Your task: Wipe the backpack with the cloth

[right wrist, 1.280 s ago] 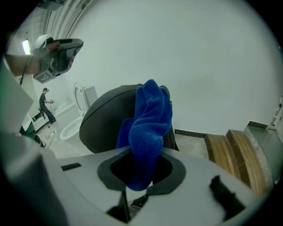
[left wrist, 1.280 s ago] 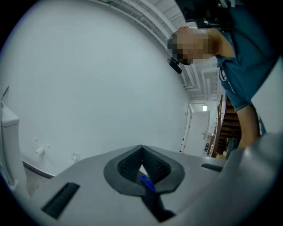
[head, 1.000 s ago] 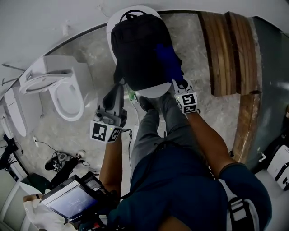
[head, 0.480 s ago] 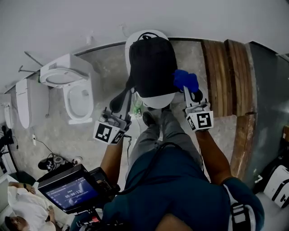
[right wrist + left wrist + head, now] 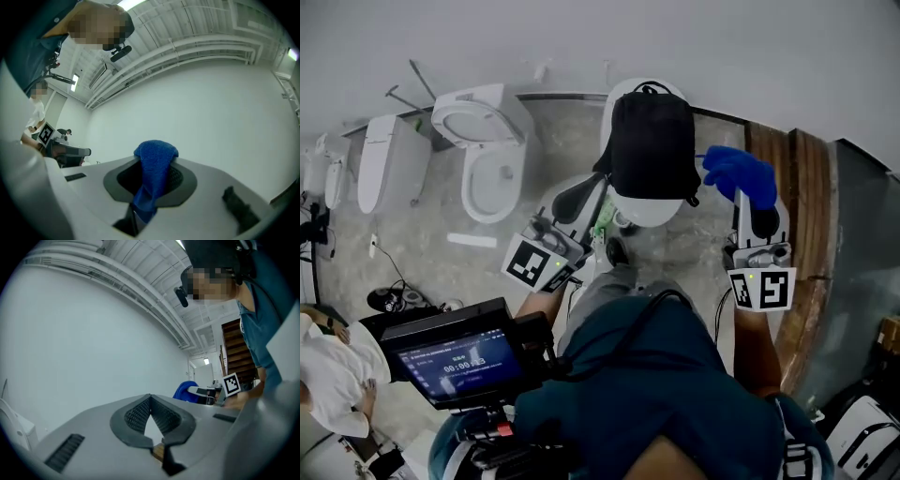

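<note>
a: so what is the left gripper doing?
b: it is shut tight with nothing in it, near the left side of the backpack.
a: where is the backpack?
b: in the middle, on the white seat.
a: and the right gripper?
b: it pinches the blue cloth, just right of the backpack, not touching it. i think a wipe comes next, so the cloth must press on the backpack.

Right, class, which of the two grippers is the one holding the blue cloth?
The right gripper: its jaws are shut on the blue cloth, which bunches out past them. The left gripper has its jaws together with nothing between them.
</note>
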Action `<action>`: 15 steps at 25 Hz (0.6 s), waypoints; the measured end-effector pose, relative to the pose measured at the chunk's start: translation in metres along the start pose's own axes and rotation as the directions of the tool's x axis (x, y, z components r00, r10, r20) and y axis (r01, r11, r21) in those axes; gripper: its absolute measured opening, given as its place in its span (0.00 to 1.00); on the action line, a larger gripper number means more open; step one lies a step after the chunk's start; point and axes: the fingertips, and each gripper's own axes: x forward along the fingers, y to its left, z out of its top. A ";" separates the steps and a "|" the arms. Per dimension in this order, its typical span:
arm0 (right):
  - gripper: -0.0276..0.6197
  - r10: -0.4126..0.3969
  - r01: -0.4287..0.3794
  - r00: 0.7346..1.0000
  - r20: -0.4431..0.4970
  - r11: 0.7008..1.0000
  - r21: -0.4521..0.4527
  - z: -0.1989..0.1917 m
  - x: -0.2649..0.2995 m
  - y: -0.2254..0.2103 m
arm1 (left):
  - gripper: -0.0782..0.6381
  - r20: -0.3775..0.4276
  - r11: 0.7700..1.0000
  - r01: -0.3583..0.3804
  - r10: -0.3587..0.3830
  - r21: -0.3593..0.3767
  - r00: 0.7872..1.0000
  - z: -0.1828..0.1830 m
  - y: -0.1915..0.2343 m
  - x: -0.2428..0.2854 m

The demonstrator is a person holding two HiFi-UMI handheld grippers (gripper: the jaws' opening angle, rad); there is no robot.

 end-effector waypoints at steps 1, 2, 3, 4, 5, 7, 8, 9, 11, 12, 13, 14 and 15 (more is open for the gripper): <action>0.13 0.000 0.000 1.000 0.000 1.000 0.003 0.006 -0.008 0.004 | 0.11 -0.001 1.000 -0.010 0.010 0.013 1.000 0.004 -0.005 -0.007; 0.13 0.000 0.000 1.000 -0.001 1.000 0.001 0.012 -0.017 0.007 | 0.11 -0.007 0.999 -0.024 0.024 0.028 1.000 0.007 -0.009 -0.015; 0.13 0.001 -0.001 1.000 -0.002 1.000 -0.004 0.016 -0.026 0.010 | 0.11 -0.009 0.998 -0.037 0.038 0.041 0.999 0.009 -0.015 -0.023; 0.13 0.003 -0.004 1.000 -0.003 1.000 -0.011 0.020 -0.035 0.013 | 0.11 -0.006 0.998 -0.049 0.049 0.050 0.999 0.013 -0.022 -0.030; 0.13 0.006 -0.006 1.000 -0.005 1.000 -0.016 0.024 -0.044 0.015 | 0.11 0.001 0.997 -0.057 0.057 0.057 0.998 0.016 -0.030 -0.037; 0.13 0.011 -0.011 1.000 -0.010 1.000 -0.023 0.030 -0.064 0.018 | 0.11 0.007 0.994 -0.072 0.072 0.081 0.997 0.021 -0.048 -0.052; 0.13 0.012 -0.013 1.000 -0.013 1.000 -0.025 0.032 -0.075 0.019 | 0.11 0.011 0.992 -0.078 0.077 0.095 0.997 0.023 -0.057 -0.060; 0.13 0.015 -0.015 1.000 -0.015 0.999 -0.028 0.034 -0.087 0.021 | 0.11 0.026 0.992 -0.080 0.078 0.102 0.997 0.026 -0.068 -0.069; 0.13 0.022 -0.023 1.000 -0.017 0.999 -0.035 0.038 -0.111 0.025 | 0.11 0.062 0.991 -0.088 0.082 0.101 0.995 0.031 -0.092 -0.086; 0.13 0.026 -0.027 1.000 -0.017 0.999 -0.038 0.041 -0.123 0.027 | 0.11 0.068 0.990 -0.095 0.088 0.104 0.994 0.032 -0.105 -0.094; 0.13 0.029 -0.030 0.999 -0.019 0.999 -0.041 0.043 -0.137 0.030 | 0.11 0.071 0.989 -0.102 0.094 0.109 0.993 0.032 -0.118 -0.104; 0.13 0.033 -0.034 0.999 -0.022 0.998 -0.044 0.046 -0.150 0.033 | 0.11 0.073 0.988 -0.108 0.100 0.113 0.992 0.031 -0.132 -0.114; 0.13 0.036 -0.037 0.999 -0.025 0.998 -0.047 0.048 -0.165 0.037 | 0.11 0.074 0.987 -0.112 0.104 0.117 0.992 0.031 -0.147 -0.124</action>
